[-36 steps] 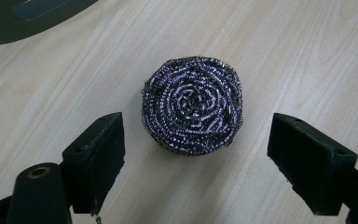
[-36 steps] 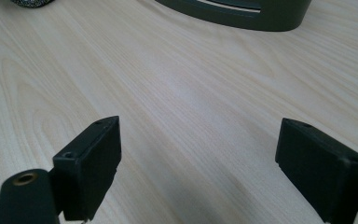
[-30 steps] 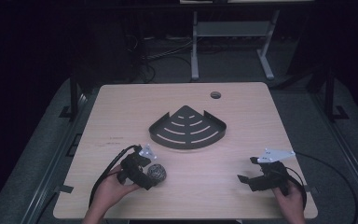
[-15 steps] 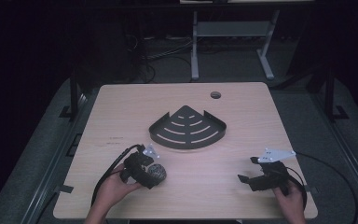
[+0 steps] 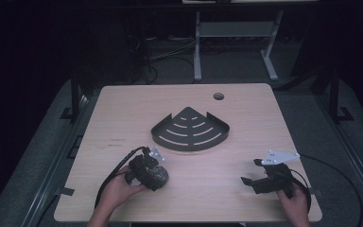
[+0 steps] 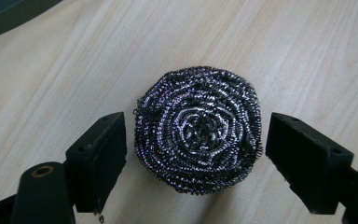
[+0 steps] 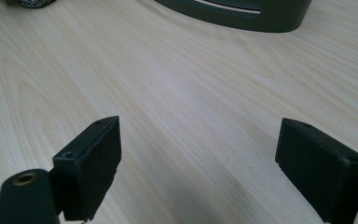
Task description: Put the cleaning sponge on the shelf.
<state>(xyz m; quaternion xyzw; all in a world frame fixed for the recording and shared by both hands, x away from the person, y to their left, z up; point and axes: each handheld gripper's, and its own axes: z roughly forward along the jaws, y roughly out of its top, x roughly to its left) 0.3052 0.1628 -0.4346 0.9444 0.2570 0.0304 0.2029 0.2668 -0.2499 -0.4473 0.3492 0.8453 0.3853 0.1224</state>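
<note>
A round steel-wool scourer (image 6: 198,128) lies on the wooden table (image 5: 246,113) near the front left. My left gripper (image 6: 198,140) straddles it. Its jaws have just been closing, and a thin gap still shows at each pad, so the gripper is open around the scourer. In the high view the left gripper (image 5: 155,173) points down over the scourer (image 5: 161,178). My right gripper (image 5: 251,172) rests at the front right, open, with bare wood between its jaws (image 7: 214,158). A dark fan-shaped slotted rack (image 5: 189,147) sits mid-table.
The rack's wall (image 7: 242,16) stands ahead of the right gripper, and the scourer (image 7: 28,2) peeks in at that view's top left. A round cable hole (image 5: 218,96) lies near the far edge. Cables trail from both grippers over the front edge.
The left gripper has settled closer over the scourer and its jaws have narrowed around it. The right gripper has stayed put.
</note>
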